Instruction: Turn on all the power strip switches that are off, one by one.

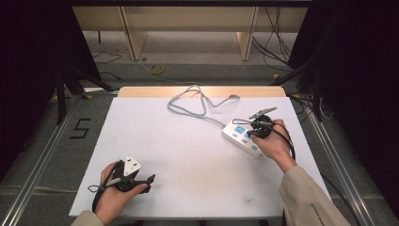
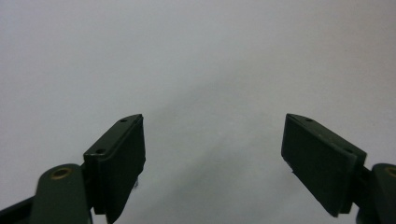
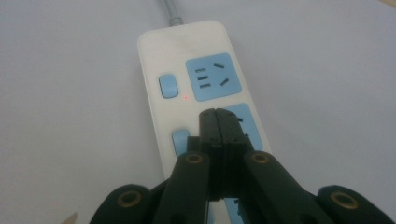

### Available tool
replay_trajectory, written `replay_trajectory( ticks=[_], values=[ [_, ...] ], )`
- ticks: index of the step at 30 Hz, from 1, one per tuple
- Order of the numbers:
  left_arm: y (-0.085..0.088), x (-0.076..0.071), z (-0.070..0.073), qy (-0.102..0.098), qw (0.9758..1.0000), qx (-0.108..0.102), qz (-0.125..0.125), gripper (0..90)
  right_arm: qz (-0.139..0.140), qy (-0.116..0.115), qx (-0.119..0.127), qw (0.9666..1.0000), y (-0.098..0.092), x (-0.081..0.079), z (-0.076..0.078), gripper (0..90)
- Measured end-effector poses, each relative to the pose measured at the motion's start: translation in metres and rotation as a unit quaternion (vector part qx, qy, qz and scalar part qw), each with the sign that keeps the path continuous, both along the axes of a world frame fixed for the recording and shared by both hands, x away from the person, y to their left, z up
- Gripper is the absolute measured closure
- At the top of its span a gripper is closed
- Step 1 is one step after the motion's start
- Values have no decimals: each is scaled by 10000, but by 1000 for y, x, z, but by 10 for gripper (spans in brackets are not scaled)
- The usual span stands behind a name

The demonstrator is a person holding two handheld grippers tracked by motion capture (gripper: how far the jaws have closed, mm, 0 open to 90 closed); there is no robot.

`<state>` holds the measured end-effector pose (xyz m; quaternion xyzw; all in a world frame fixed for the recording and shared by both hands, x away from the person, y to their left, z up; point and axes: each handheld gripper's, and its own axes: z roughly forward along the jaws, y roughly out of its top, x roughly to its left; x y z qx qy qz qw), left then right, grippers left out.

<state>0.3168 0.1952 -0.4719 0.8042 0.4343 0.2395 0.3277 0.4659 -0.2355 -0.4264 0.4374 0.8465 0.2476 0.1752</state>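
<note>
At the near left corner of the white worktop (image 1: 188,155), a person's left hand (image 1: 113,195) holds the left claw (image 1: 149,179) low over the bare surface, its tips aimed to the right; the left gripper view shows its two black jaws standing wide apart with nothing between them but plain white sheet. A grey three-cornered plate rides on top of that claw. Toward the middle, at the far edge, a grey cable (image 1: 193,103) lies in loose loops and runs to the right into a white power strip (image 1: 241,139), which rests flat and slantwise on the right half of the worktop. Above the strip, the right hand (image 1: 275,143) grips the right claw (image 3: 217,116), pointing it down and to the left. In the right gripper view the jaws are pressed fully together, holding nothing, their tips poised over the second blue socket (image 3: 243,123), beside its blue switch (image 3: 180,140); whether they touch the strip cannot be told. A small red light (image 3: 186,97) glows next to the first switch (image 3: 168,86).
</note>
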Motion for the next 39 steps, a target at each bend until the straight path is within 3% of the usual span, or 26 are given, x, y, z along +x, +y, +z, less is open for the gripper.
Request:
replay_trajectory(
  ticks=[39],
  values=[
    [0,0,1,-22,10000,12,3,219,-54,358,-106,9993,-18,-12,-3,900]
  ],
)
